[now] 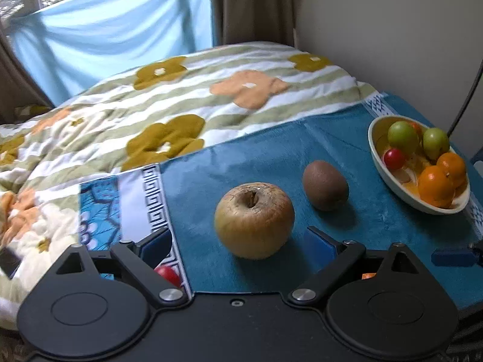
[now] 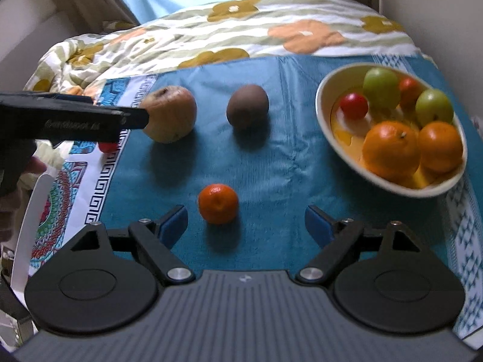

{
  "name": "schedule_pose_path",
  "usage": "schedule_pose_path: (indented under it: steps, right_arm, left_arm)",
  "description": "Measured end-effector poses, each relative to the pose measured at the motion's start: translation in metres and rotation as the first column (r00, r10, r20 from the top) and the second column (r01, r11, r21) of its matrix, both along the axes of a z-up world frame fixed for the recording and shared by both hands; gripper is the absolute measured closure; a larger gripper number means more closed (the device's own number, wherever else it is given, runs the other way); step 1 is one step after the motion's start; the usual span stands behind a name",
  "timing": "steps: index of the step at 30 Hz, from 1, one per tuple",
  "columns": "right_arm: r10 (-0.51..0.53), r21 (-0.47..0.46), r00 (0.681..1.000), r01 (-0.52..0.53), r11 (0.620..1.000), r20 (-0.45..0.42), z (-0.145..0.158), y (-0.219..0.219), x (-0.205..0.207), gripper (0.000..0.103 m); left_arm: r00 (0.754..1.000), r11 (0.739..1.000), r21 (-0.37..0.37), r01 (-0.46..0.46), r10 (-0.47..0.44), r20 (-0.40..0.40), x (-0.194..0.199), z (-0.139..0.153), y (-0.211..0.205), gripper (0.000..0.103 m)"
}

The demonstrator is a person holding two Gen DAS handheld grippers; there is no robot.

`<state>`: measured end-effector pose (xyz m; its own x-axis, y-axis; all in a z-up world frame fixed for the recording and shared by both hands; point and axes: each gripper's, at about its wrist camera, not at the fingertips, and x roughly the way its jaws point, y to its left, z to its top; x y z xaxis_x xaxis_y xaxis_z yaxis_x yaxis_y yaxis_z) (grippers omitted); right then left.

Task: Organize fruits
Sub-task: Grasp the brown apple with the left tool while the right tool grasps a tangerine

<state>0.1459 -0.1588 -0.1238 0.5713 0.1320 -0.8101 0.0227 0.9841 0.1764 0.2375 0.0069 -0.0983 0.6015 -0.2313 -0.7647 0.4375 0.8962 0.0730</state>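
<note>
Two hand-held grippers hang over a teal cloth spread on a bed, both with jaws wide apart and gripping nothing. The left gripper points at a wrinkled yellow-brown apple, which sits on the cloth just ahead of its blue pads — between their lines but untouched. A brown kiwi lies just beyond the apple, to its right. A small red fruit shows under the left finger, at the cloth's patterned border.

The right gripper faces a small orange mandarin lying loose on the cloth, near its spread fingers and clear of both. From this view the apple and kiwi sit side by side farther back, well apart from the mandarin, and the left gripper's black body reaches in from the left edge in front of the apple.

At the right stands a cream bowl — in it two oranges, two green fruits and small red ones. A floral quilt covers the bed behind.
</note>
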Motion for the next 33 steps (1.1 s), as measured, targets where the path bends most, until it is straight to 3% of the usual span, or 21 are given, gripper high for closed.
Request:
schedule_pose_path:
  steps: [9, 12, 14, 19, 29, 33]
  right_arm:
    - [-0.043, 0.017, 0.999, 0.043, 0.999, -0.029, -0.015, 0.008, 0.007, 0.005]
    - [-0.048, 0.023, 0.998, 0.049, 0.999, -0.038, -0.018, 0.01, 0.01, 0.007]
    - [-0.047, 0.025, 0.998, 0.048, 0.999, -0.037, -0.019, 0.012, 0.011, 0.008]
    - [-0.043, 0.024, 0.998, 0.044, 0.999, -0.044, -0.021, 0.016, 0.014, 0.022]
    - [-0.027, 0.015, 0.999, 0.027, 1.0, -0.036, -0.023, 0.023, 0.021, 0.037]
    - [-0.015, 0.015, 0.999, 0.016, 1.0, -0.029, -0.023, 0.026, 0.023, 0.05]
  left_arm:
    - [0.997, 0.998, -0.011, 0.057, -0.057, -0.055, 0.033, -0.022, -0.01, 0.008]
    - [0.994, 0.997, -0.027, 0.071, -0.073, -0.085, 0.039, -0.028, -0.011, 0.014]
    - [0.991, 0.996, -0.043, 0.084, -0.088, -0.103, 0.041, -0.031, -0.011, 0.024]
    - [0.99, 0.994, -0.043, 0.104, -0.108, -0.095, 0.038, -0.031, -0.012, 0.024]
    - [0.99, 0.992, 0.001, 0.128, -0.127, -0.065, 0.025, -0.031, -0.004, 0.025]
    - [0.99, 0.992, 0.01, 0.125, -0.124, -0.061, 0.019, -0.031, 0.0, 0.025]
